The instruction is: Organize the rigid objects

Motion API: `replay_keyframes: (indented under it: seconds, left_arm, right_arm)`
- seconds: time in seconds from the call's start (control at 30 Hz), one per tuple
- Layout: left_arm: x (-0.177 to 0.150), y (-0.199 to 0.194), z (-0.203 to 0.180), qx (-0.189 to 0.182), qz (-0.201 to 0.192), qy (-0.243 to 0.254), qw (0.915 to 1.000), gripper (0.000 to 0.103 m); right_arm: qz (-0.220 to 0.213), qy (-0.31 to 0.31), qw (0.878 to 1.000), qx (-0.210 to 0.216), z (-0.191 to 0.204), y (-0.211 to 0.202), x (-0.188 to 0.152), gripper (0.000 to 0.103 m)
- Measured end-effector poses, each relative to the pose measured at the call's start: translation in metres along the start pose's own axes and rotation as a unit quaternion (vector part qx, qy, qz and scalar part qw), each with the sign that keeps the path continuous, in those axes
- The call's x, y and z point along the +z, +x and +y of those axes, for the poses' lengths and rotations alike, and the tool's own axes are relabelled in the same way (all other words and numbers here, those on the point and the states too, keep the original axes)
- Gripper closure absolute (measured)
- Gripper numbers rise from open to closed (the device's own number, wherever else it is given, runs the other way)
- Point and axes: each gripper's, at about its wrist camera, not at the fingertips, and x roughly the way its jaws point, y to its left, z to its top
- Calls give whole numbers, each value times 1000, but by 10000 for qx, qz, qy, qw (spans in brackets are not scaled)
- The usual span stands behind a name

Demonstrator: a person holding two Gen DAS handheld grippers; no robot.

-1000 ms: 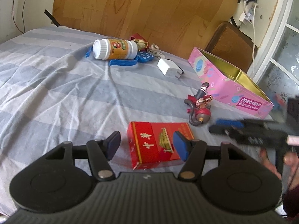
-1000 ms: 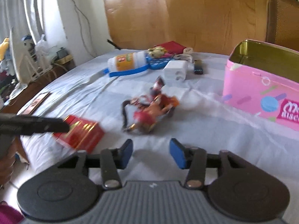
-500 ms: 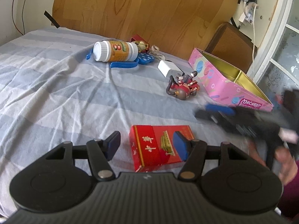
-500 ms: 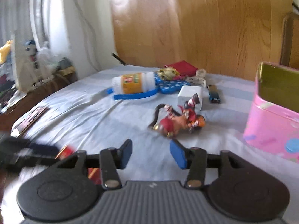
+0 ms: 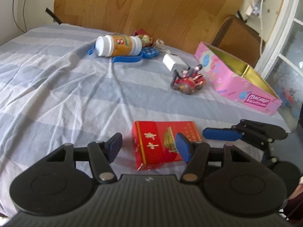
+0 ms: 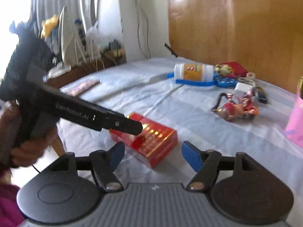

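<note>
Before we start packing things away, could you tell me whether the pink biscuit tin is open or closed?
Open: the pink biscuit tin has no lid on, and its gold inner walls show from above.

place: home bedroom | evidence: striped bedsheet [image 5: 56, 79], wooden headboard [image 5: 151, 5]

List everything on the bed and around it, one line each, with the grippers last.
red box: 1, red and gold, near edge of bed, in front of both grippers
toy figure: 1, red and dark, lying beside the pink tin
pink tin: 1, pink, gold inside, open, right side
bottle: 1, white with orange label, on its side, far end
white charger: 1, behind the figure
blue plastic piece: 1, under the bottle
left gripper: open
right gripper: open, jaws just widening, empty
</note>
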Motion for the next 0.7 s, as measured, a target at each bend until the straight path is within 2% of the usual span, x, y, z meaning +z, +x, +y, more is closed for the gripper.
replay_keyframes:
  seconds: [0.07,0.2,0.4,0.7]
  left_arm:
    - [1,0,-1,52,10,7,10000,39]
    - [1,2,-9,227,-17,111,9997,37]
    - [1,2,-11,259,-13,123,9996,36]
    - [0,2,-11,266,-12,99,9996,36]
  right_arm:
    - [224,0,9997,-39,1,12,-2,33]
    - [198,-175,9995,-178,7,16,-3,32]
    - [179,-285,9987,-376,14,16,-6,34]
    - [169,-298,9987,-386,16,17,-5,34]
